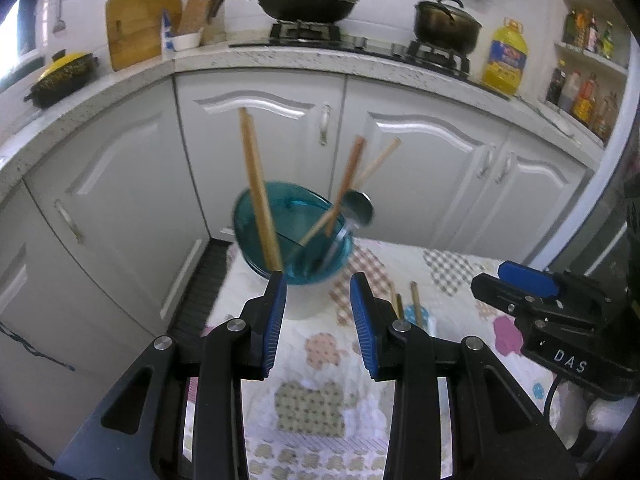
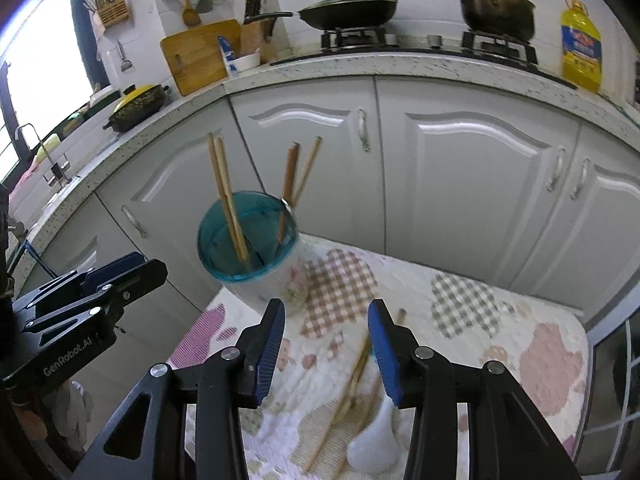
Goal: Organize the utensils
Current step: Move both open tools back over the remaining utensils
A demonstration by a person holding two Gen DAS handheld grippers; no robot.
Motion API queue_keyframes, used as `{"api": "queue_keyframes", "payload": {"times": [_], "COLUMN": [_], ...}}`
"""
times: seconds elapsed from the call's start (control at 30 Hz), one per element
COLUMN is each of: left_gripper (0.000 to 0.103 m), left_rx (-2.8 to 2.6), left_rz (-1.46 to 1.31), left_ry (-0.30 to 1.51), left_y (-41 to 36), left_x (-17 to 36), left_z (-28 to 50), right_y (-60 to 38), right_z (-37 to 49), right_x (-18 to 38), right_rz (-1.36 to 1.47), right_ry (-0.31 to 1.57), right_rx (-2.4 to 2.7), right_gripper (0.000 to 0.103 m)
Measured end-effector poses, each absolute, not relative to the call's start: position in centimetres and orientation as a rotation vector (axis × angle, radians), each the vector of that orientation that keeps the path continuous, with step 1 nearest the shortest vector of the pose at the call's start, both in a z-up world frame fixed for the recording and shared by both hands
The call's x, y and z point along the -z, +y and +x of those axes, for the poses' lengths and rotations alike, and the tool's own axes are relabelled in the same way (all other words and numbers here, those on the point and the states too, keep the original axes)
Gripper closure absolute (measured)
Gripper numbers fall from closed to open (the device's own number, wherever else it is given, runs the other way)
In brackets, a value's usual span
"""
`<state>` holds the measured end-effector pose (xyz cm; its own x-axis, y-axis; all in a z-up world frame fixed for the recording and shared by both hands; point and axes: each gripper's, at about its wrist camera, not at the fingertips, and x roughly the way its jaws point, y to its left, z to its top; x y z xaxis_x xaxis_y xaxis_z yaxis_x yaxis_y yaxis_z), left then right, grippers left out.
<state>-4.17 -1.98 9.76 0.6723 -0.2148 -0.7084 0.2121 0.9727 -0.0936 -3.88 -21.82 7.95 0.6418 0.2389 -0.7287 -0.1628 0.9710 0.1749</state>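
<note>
A wok (image 1: 307,3) and pot (image 1: 446,24) sit on the stove at twelve o'clock, an oil bottle (image 1: 505,58) at one, a cutting board (image 1: 138,28) and yellow-lidded casserole (image 1: 64,74) at ten.

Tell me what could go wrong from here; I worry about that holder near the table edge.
1. The utensil holder stands near the table corner; a nudge from the tongs might tip it off.
2. The chopsticks in the holder lean outward, so an arriving utensil could snag them.
3. The white spoon lies across the loose chopsticks; grabbing one may drag the other.
</note>
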Motion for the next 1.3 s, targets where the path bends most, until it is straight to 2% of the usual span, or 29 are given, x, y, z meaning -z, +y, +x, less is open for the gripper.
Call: {"api": "queue_keyframes", "payload": {"times": [0.17, 0.33, 0.53, 0.9, 1.13, 1.3], "left_gripper": [0.071, 0.071, 0.071, 0.071, 0.071, 0.071], "left_rx": [0.269, 0.287, 0.337, 0.337, 0.404, 0.488], "left_rz": [0.003, 0.017, 0.026, 0.031, 0.055, 0.048], "left_ry": [0.841, 0.891, 0.979, 1.044, 1.081, 1.164], "left_y": [-2.7, -3.1, -4.0, -4.2, -6.7, -9.4], "left_x": [-8.2, -6.0, -3.0, -0.6, 0.9, 3.3], "left_z": [-4.6, -4.7, -4.4, -2.9, -2.3, -1.4], "right_y": [-25.2, -28.6, -27.5, -22.8, -26.6, -30.8], "right_z": [-5.0, -4.3, -2.4, 0.9, -1.2, -2.9], "right_x": [-5.7, 0.0, 4.6, 7.5, 8.1, 7.7], "right_rz": [0.117, 0.174, 0.158, 0.013, -0.003, 0.096], "right_ry": [0.905, 1.063, 1.167, 1.236, 1.274, 1.289], "right_rx": [-0.183, -0.116, -0.138, -0.181, -0.119, -0.064], "right_gripper": [0.060, 0.061, 0.061, 0.060, 0.059, 0.059]}}
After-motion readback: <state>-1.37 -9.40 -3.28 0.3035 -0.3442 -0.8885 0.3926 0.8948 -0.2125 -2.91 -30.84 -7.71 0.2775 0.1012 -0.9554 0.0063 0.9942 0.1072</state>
